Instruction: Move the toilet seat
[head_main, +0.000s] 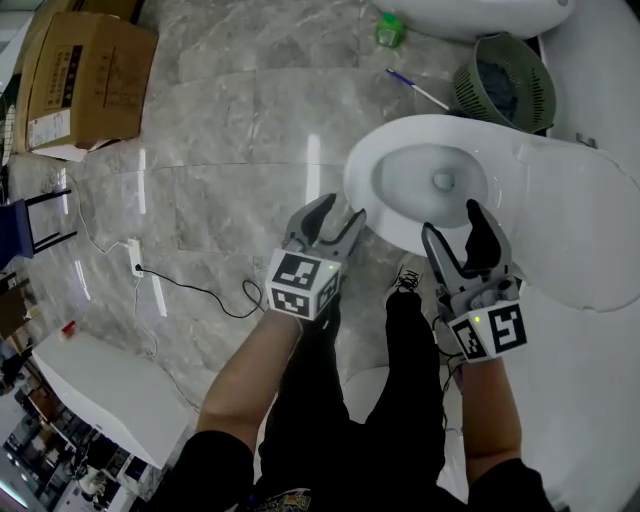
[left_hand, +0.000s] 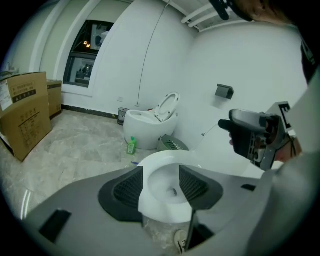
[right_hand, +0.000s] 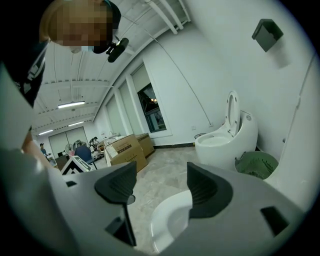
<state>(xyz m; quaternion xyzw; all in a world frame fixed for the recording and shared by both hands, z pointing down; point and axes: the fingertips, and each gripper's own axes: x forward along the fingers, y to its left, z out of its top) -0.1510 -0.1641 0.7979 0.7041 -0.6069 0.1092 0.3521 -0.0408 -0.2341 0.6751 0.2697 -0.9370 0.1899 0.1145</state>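
Note:
A white toilet (head_main: 420, 180) stands open in front of me, its oval rim ringing the bowl. A broad white surface (head_main: 580, 235) rises behind it at the right; I cannot tell whether it is the seat, the lid or the tank. My left gripper (head_main: 340, 210) hovers open just before the bowl's near-left rim, touching nothing. My right gripper (head_main: 450, 220) is open over the near-right rim, nothing between its jaws. In the left gripper view the bowl (left_hand: 165, 187) shows beyond the open left gripper (left_hand: 162, 200), with the right gripper (left_hand: 255, 135) at the right. In the right gripper view the rim (right_hand: 167, 222) lies below the open right gripper (right_hand: 161, 187).
A second toilet (left_hand: 150, 125) with its seat raised stands at the far wall, a green bottle (head_main: 389, 30) and a green basket (head_main: 505, 80) beside it. Cardboard boxes (head_main: 85, 80) sit far left. A power strip with a cable (head_main: 135, 258) lies on the marble floor.

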